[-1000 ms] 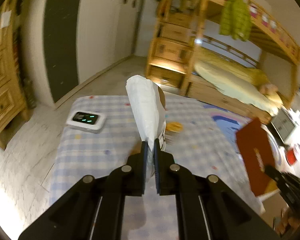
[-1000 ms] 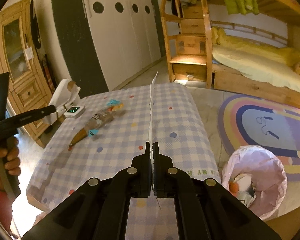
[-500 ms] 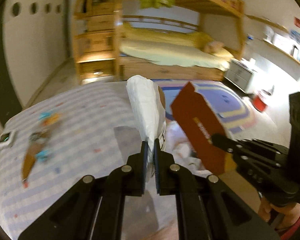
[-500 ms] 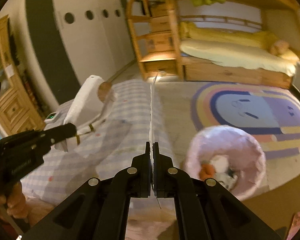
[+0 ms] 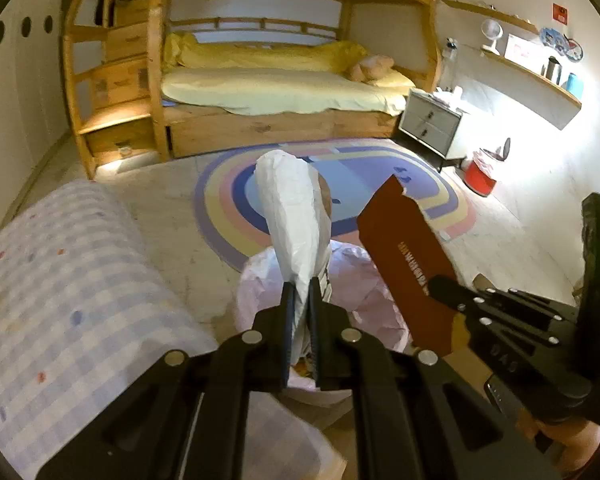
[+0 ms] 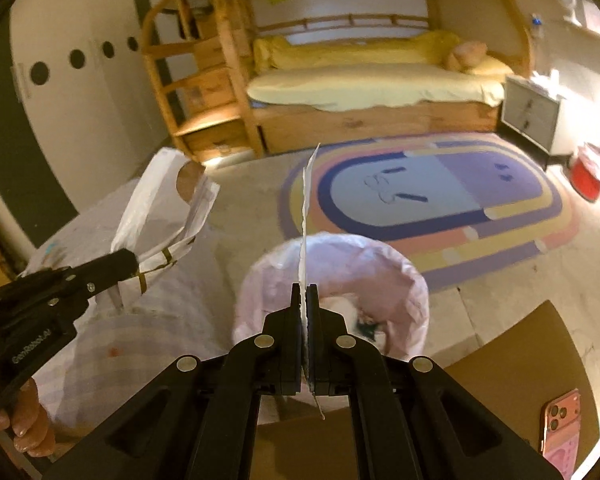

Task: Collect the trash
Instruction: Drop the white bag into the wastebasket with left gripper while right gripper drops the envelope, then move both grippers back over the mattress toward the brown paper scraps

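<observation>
Our left claw [image 5: 300, 304] pinches a white bag [image 5: 292, 216] by its gathered end — light, crumply; our right claw [image 6: 305, 304] grips a stiff red card [image 5: 404, 256] by its edge, both above the pink-lined bin [image 6: 400, 280].

Both grippers now sit over the pink-lined bin [image 6: 332, 276] instead of the checked table [image 5: 80, 280]; the white wrapper [image 5: 296, 216] and red card [image 5: 408, 256] travel with them, closer together.

Your crinkled white paper bag [image 5: 292, 216], matt red card [image 5: 408, 256], thin pink plastic bin liner [image 6: 364, 264], checked cloth worktop [image 5: 72, 280], varnished wood bed [image 5: 276, 128].
</observation>
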### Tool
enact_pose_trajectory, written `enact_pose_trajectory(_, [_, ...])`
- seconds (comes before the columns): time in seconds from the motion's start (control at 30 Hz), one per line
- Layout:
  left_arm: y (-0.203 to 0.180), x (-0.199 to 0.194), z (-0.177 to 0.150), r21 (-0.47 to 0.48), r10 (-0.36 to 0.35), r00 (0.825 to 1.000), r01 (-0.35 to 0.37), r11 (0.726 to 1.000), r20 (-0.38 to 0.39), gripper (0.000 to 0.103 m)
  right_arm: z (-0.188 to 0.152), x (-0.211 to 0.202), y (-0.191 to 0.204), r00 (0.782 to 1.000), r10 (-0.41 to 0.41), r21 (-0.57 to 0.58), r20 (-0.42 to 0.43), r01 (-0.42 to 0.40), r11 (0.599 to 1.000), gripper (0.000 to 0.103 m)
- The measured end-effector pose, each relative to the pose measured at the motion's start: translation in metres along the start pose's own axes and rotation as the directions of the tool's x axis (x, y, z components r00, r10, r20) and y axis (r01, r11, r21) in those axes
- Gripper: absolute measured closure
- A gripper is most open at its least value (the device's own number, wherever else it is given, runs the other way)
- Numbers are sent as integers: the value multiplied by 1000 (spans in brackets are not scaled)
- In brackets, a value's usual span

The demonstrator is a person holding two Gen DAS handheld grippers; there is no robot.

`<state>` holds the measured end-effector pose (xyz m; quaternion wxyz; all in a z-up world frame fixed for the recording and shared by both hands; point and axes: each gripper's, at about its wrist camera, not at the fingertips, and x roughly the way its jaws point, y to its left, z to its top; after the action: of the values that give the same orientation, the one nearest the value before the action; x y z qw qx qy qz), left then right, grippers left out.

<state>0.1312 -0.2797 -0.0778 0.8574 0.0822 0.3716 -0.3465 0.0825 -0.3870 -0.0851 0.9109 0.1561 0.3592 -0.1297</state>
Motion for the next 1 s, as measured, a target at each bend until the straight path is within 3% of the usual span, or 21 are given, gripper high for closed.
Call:
enact_pose_trajectory(0.13, [2, 15, 6, -21, -39, 999, 39, 999, -8, 88, 2, 19, -13, 1000, -14, 15, -13, 15, 1000, 97])
enact_pose_trajectory(0.2, [5, 17, 7, -36, -46, 999, 46, 998, -4, 73, 3, 32, -16, 999, -20, 16, -31, 20, 1000, 97])
enact_pose_trajectory(0.27, [8, 15, 8, -44, -34, 999, 34, 998, 3, 65, 3, 36, -19, 999, -19, 27, -47, 20, 999, 84])
enact_pose_trajectory(0.3, [11, 13, 7, -48, -29, 1000, 30, 998, 7, 65, 3, 36, -19, 999, -22, 33, -43, 23, 999, 75])
enact_pose_trajectory(0.37, [18, 6, 7, -62, -25, 1000, 26, 998, 18, 65, 2, 31, -16, 999, -30, 34, -29, 31, 999, 71])
enact_pose_trajectory(0.6, [45, -33, -5, -116, 35, 998, -28, 993, 61, 65, 1, 4, -9, 1000, 10, 49, 6, -11, 999, 71])
enact_pose_trajectory(0.83, [61, -70, -26, -136, 105, 991, -93, 986, 83, 65, 2, -29, 28, 997, 57, -13, 42, -56, 998, 71])
enact_pose_trajectory(1.0, [83, -99, -44, -170, 164, 982, -147, 974, 91, 56, 0, -42, 63, 994, 103, -73, 41, -100, 992, 71])
